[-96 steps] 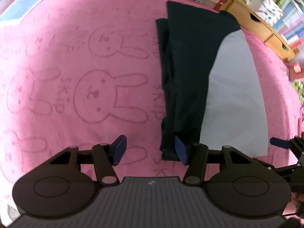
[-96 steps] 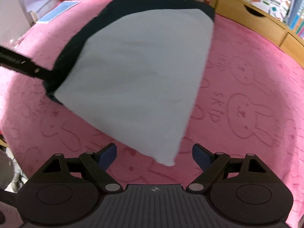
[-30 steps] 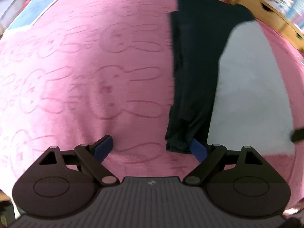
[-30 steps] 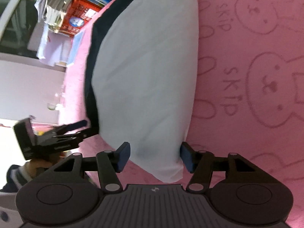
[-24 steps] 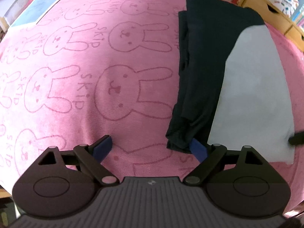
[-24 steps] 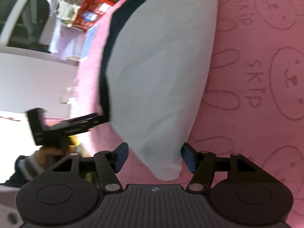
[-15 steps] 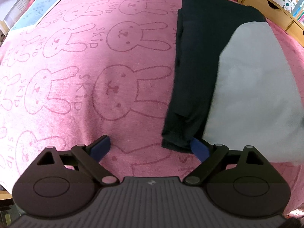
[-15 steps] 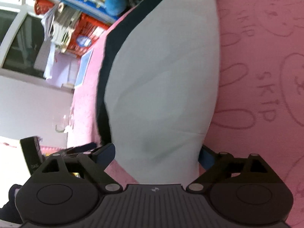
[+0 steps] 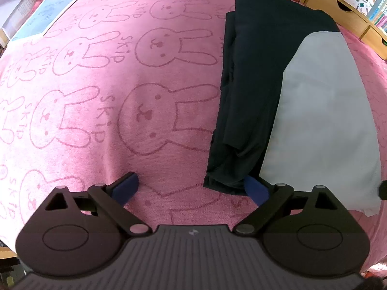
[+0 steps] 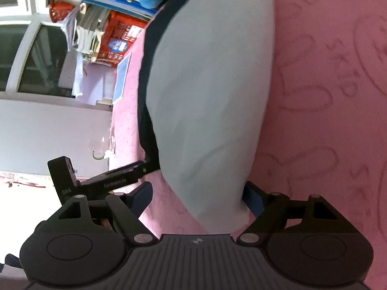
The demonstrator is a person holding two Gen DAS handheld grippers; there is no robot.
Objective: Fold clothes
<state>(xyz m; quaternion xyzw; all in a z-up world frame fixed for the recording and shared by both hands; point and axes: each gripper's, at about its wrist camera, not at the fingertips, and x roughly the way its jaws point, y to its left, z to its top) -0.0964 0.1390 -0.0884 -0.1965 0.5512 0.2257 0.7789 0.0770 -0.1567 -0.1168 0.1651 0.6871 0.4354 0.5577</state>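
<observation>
A folded garment lies on the pink towel, its dark navy part [image 9: 251, 72] to the left of its light grey part [image 9: 324, 120]. My left gripper [image 9: 191, 188] points steeply down at the near edge. Its jaws are opening, and the navy corner [image 9: 225, 181] lies loose between them, by the right fingertip [image 9: 256, 189]. My right gripper [image 10: 197, 194] straddles the grey corner [image 10: 212, 193]. Its jaws are closing; the right pad [image 10: 251, 197] is at the cloth's edge and the left pad stands apart. The left gripper's black frame [image 10: 104, 181] shows at the left.
The pink rabbit-print towel [image 9: 96, 101] covers the whole surface. A blue sheet [image 9: 46, 17] lies at its far left corner. Wooden drawers [image 9: 338, 4] and books stand beyond the far right. A red crate [image 10: 118, 38] and a window lie past the towel's edge.
The right gripper has rolled and moved in over the grey corner, its jaws wider than a second ago. The left jaws have spread a little. The garment has stayed put.
</observation>
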